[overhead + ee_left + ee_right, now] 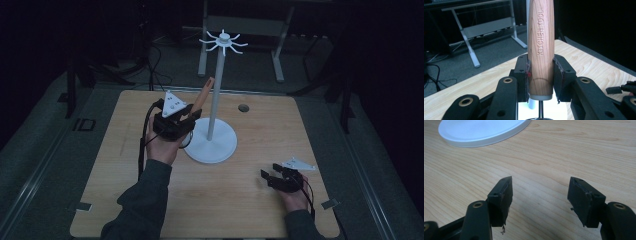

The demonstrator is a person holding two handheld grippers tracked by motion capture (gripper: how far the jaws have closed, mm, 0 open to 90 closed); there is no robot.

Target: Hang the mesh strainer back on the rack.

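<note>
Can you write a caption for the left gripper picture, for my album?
The left gripper pinches a wooden handle stamped KITCHEN TOOL above the wooden table.

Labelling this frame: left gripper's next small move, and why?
Probably lift the tool toward the stand's top hooks. The left gripper is shut on its wooden handle, low beside the pole, well below the hooks; the right gripper rests open on the table.
</note>
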